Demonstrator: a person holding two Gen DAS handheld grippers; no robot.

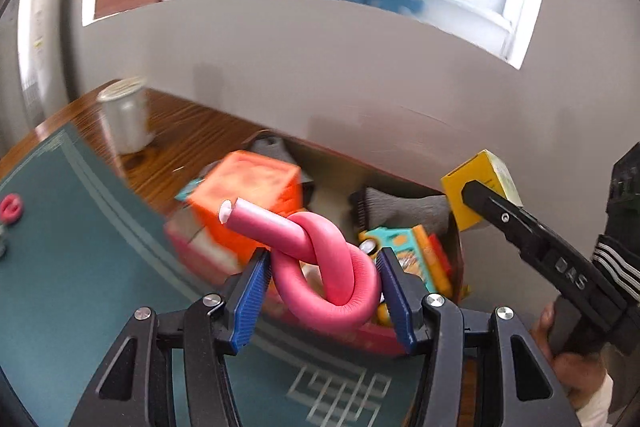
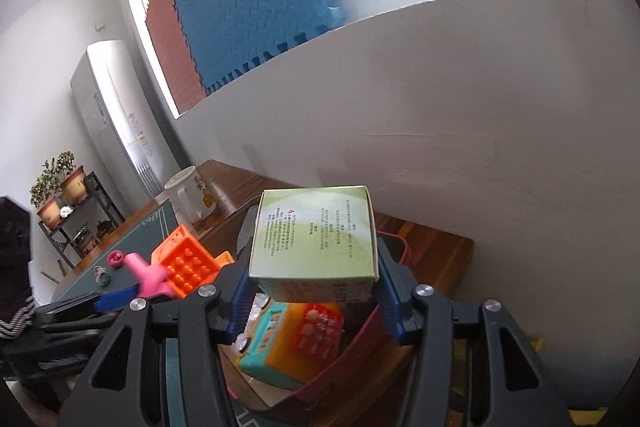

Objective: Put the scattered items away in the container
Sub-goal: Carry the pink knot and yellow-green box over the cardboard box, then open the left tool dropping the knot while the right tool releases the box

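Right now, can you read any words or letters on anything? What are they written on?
"DAS": raised letters on the right gripper, seen from the left wrist.
Green box: several lines of print, too small to read.
Air conditioner: a logo, too blurred to read.
White mug: cartoon pictures only, no words.

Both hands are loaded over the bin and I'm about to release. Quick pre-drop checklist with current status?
1. Left gripper holds the pink foam tube: ok.
2. Right gripper holds the green box: ok.
3. Box is above the bin: ok.
4. Tube is above the bin: ok, just inside the near rim.
5. Room inside among the toy bus and orange cube: cannot tell.
6. Grippers clear of each other: ok.
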